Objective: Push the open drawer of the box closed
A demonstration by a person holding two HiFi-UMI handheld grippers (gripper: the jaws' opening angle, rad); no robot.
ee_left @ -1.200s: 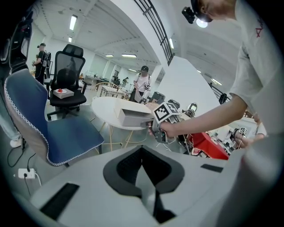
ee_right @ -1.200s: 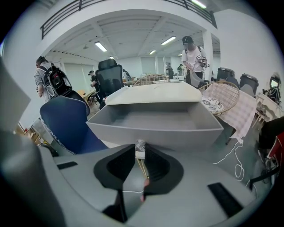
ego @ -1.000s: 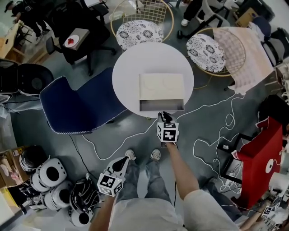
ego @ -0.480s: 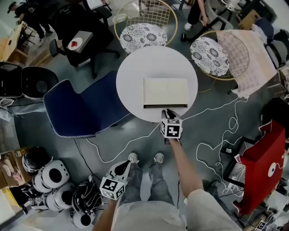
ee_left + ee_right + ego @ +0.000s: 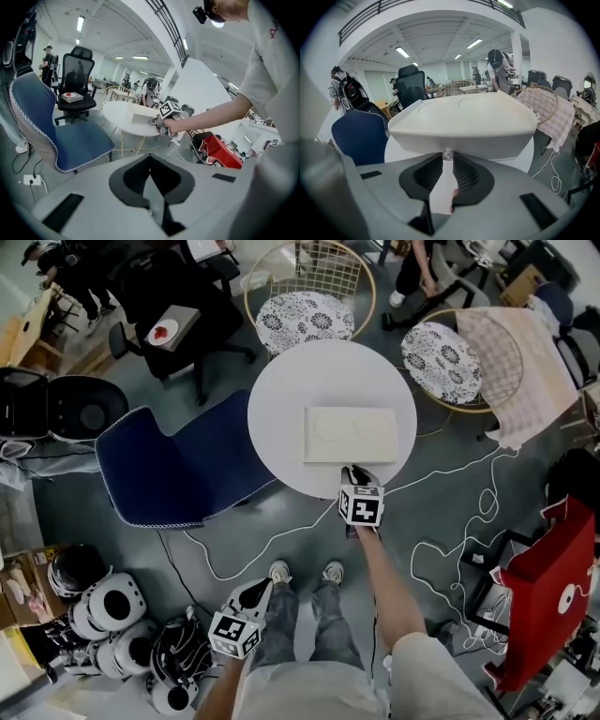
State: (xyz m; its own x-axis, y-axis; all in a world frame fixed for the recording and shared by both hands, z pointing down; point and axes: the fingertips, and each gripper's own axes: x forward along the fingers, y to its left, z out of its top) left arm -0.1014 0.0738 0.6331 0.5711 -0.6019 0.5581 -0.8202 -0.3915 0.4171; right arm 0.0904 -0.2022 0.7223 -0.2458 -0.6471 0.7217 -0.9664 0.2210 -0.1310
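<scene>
Drawer (image 5: 459, 143) seated in box (image 5: 351, 434), right gripper (image 5: 356, 471) on its knob (image 5: 447, 153)

Nearest, low beside the person's left leg: left gripper (image 5: 258, 587), tips together, nothing between them, pointing out over the grey floor (image 5: 281, 531), well apart from the table (image 5: 281, 399); shoes (image 5: 278, 570) just beyond it; right arm stretched forward, right gripper at the near rim of the round white table; its jaws stand narrowly apart, closed onto the small round knob at the middle of the drawer front, one pad on each side; drawer front grey, lying level with the near face of the cream box; box flat on the table, close to the near rim, two faint circles on its top; white cable (image 5: 441, 549) looping over the floor to the right of the table; blue chair (image 5: 178, 465) left of the table, touching or just beside the rim, cannot tell which; beyond the table, two wire chairs (image 5: 305, 320) with patterned cushions; the right one draped with a pink checked cloth (image 5: 525, 362)
</scene>
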